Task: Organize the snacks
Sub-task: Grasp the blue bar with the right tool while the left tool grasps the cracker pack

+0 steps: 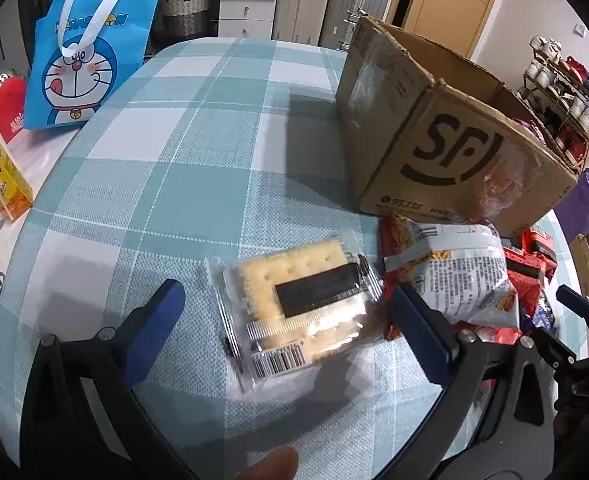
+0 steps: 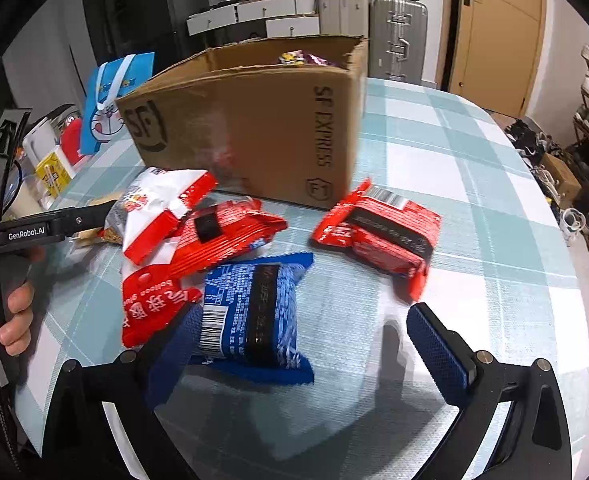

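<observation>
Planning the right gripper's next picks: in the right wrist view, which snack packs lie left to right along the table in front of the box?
White-and-red bag → blue pack → red pack.

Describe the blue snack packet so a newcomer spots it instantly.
Start at the open cardboard box on the checked tablecloth. In front lies a snack pile; nearest the right gripper is the blue snack packet, the only blue wrapper among red ones.
</observation>
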